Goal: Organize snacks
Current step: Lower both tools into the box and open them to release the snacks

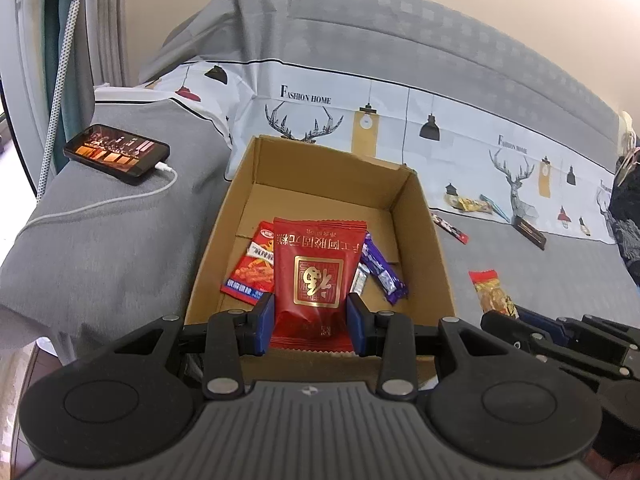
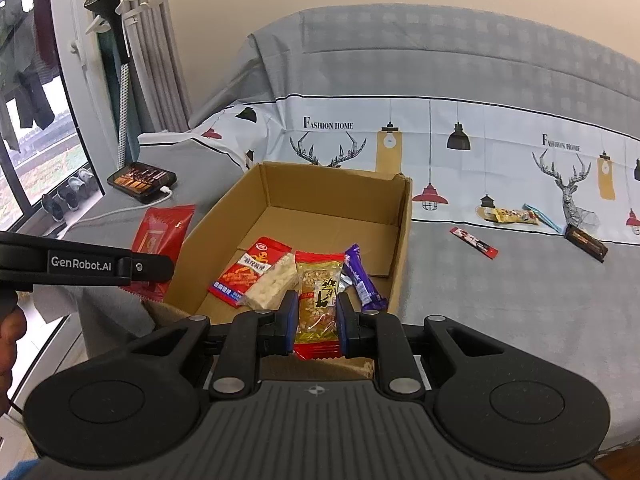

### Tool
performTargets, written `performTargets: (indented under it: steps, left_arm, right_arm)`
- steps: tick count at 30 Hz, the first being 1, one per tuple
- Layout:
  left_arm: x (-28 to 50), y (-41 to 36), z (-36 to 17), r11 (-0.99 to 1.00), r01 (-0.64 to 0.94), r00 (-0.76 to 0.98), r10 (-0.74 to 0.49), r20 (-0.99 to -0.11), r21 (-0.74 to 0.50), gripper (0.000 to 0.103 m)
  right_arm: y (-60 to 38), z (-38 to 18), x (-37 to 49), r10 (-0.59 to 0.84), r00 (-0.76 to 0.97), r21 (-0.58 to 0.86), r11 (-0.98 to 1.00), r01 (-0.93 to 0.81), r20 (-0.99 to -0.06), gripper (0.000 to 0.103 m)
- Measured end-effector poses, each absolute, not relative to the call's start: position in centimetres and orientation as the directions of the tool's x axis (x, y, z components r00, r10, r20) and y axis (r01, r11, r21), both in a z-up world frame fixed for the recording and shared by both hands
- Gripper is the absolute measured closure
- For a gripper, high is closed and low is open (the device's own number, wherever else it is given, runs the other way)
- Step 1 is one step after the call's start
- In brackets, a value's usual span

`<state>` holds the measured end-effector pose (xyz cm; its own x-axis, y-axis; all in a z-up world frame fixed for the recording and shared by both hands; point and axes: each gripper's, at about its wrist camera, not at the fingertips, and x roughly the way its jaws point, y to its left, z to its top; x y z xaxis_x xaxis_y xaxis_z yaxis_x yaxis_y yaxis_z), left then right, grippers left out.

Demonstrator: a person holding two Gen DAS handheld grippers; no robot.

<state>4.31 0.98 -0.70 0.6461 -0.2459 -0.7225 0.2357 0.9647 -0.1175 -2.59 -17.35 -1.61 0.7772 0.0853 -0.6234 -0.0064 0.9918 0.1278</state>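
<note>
An open cardboard box point(image 1: 424, 240) point(image 2: 402, 240) stands on the grey bed. Inside lie a red-orange snack packet point(image 1: 254, 268) point(image 2: 250, 270), a white bar point(image 2: 270, 284) and a purple bar point(image 1: 382, 272) point(image 2: 362, 278). My left gripper point(image 1: 311, 322) is shut on a large red packet point(image 1: 316, 276) with a gold seal, held over the box's near edge. From the right wrist view that red packet point(image 2: 160, 236) shows at the left beside the box. My right gripper point(image 2: 313, 322) is shut on a clear peanut brittle packet with red ends point(image 2: 318, 300), also above the near edge.
More snacks lie loose on the bed right of the box: a red stick point(image 2: 474, 243), a yellow packet point(image 2: 510, 216), a dark bar point(image 2: 586, 242). A phone point(image 1: 116, 154) on a white charging cable rests on the grey cushion at the left. A window is far left.
</note>
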Motion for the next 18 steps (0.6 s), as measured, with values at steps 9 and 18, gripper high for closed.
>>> performTargets:
  steps: [9, 18]
  left_arm:
    - [8.7, 0.2, -0.5, 0.969, 0.221, 0.658, -0.234, -0.716, -0.114, 0.061]
    - [13.2, -0.9, -2.8, 0.972, 0.216, 0.629, -0.21, -0.749, -0.091, 0.061]
  right_arm:
    - [-17.1, -2.3, 1.4, 0.106, 0.771, 0.14, 0.99, -0.022, -0.628, 0.082]
    - [-17.9, -4.3, 5.6, 0.098, 0.743, 0.159, 0.987, 0.012, -0.662, 0.082]
